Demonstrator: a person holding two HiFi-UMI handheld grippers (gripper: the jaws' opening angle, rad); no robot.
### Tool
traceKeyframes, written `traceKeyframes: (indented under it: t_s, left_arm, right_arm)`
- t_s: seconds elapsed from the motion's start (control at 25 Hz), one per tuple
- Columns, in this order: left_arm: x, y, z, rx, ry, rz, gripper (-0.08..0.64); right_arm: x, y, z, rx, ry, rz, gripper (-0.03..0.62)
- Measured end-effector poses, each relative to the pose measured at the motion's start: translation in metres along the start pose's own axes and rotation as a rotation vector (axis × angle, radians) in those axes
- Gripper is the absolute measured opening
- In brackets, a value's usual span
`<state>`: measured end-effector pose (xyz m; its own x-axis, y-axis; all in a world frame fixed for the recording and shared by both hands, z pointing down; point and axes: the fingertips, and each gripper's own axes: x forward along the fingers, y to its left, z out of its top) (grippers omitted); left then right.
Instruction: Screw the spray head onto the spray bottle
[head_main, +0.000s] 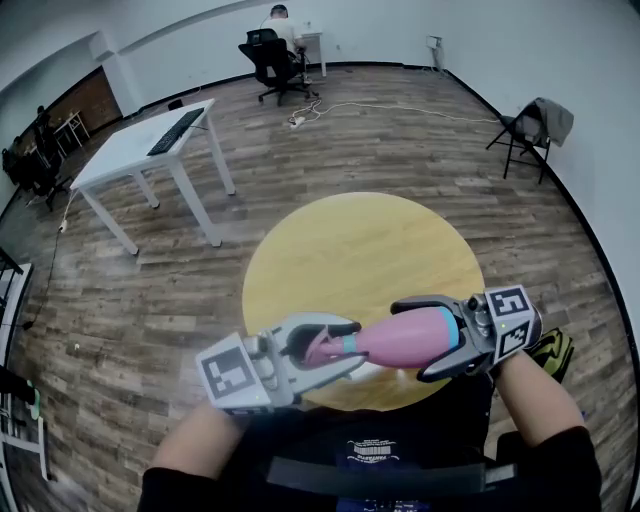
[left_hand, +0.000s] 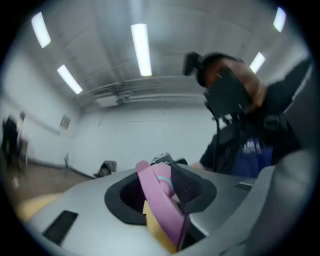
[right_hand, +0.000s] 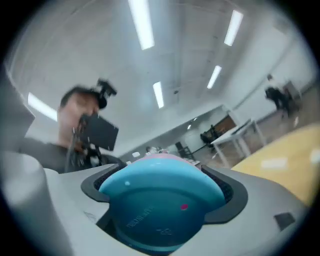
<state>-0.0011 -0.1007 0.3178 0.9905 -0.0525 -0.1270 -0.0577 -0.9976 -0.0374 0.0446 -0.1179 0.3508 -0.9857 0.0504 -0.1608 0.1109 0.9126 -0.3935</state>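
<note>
Closest in, the person's two forearms reach out from the near edge, each carrying a hand-held gripper. The right hand-held gripper (head_main: 412, 340) is clamped wide around the spray bottle (head_main: 400, 340), whose teal base (right_hand: 160, 205) fills the space between its jaws. The left hand-held gripper (head_main: 335, 348) is closed on the pink spray head (head_main: 322, 347). The bottle is held in the air over the near rim of the round yellow surface (head_main: 350, 240). Its long axis runs roughly level, left to right, with the neck pointing left at the spray head. Head and neck meet at a teal collar; I cannot tell how far the thread has engaged. The bottle is opaque, so its contents cannot be seen.
</note>
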Motion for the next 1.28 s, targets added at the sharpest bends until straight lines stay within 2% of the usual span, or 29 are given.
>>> traceKeyframes:
  t_s: [0.08,0.12,0.16,0.2,0.24,0.28,0.36,0.44,0.48,0.56,0.64,0.68,0.76,0.84,0.92,1.0,1.12,1.28]
  left_arm:
    - [0.007,-0.027,-0.011,0.463,0.160,-0.024,0.172]
    - [0.009,-0.039,-0.022,0.666,0.250,-0.051,0.172]
    - [0.010,-0.047,-0.030,0.801,0.308,-0.078,0.173]
    - [0.009,-0.050,-0.034,0.850,0.333,-0.092,0.173]
    - [0.006,-0.049,-0.035,0.825,0.331,-0.095,0.172]
    - [0.003,-0.045,-0.033,0.754,0.309,-0.091,0.172]
    - [0.001,-0.037,-0.023,0.577,0.231,-0.090,0.164]
    - [0.002,-0.027,-0.018,0.396,0.150,-0.091,0.166]
    - [0.001,-0.018,-0.017,0.295,0.120,-0.068,0.166]
    - [-0.004,0.007,-0.014,0.105,0.055,0.026,0.166]
    - [-0.018,0.041,-0.012,-0.029,0.008,0.158,0.166]
    - [-0.030,0.060,-0.014,-0.081,-0.003,0.236,0.164]
    - [-0.058,0.096,-0.022,-0.169,-0.010,0.403,0.164]
    - [-0.082,0.120,-0.033,-0.227,-0.007,0.544,0.164]
    - [-0.098,0.128,-0.043,-0.242,-0.009,0.628,0.164]
    - [-0.108,0.127,-0.046,-0.248,-0.038,0.653,0.164]
    - [-0.114,0.123,-0.043,-0.252,-0.081,0.641,0.164]
    - [-0.112,0.118,-0.039,-0.247,-0.101,0.627,0.164]
  right_arm:
    - [-0.009,-0.007,-0.001,0.373,-0.121,0.166,0.514]
    - [-0.013,-0.010,-0.004,0.504,-0.160,0.230,0.514]
    - [-0.015,-0.010,-0.008,0.576,-0.177,0.273,0.514]
    - [-0.015,-0.008,-0.010,0.594,-0.180,0.294,0.514]
    - [-0.013,-0.006,-0.009,0.574,-0.181,0.295,0.514]
    - [-0.011,-0.005,-0.004,0.532,-0.187,0.283,0.514]
    - [-0.010,-0.008,0.014,0.409,-0.215,0.226,0.518]
    - [-0.016,-0.014,0.032,0.245,-0.242,0.125,0.528]
    - [-0.022,-0.017,0.040,0.162,-0.254,0.069,0.529]
    - [-0.037,-0.022,0.055,0.020,-0.279,-0.036,0.528]
    - [-0.053,-0.030,0.069,-0.102,-0.300,-0.155,0.529]
    - [-0.060,-0.037,0.074,-0.147,-0.308,-0.222,0.511]
    - [-0.072,-0.053,0.078,-0.194,-0.323,-0.344,0.426]
    - [-0.084,-0.065,0.076,-0.204,-0.340,-0.421,0.332]
    - [-0.095,-0.074,0.072,-0.212,-0.345,-0.502,0.207]
    - [-0.103,-0.087,0.067,-0.202,-0.335,-0.598,0.012]
    - [-0.106,-0.102,0.064,-0.154,-0.325,-0.643,0.012]
    - [-0.100,-0.102,0.062,-0.175,-0.312,-0.629,0.012]
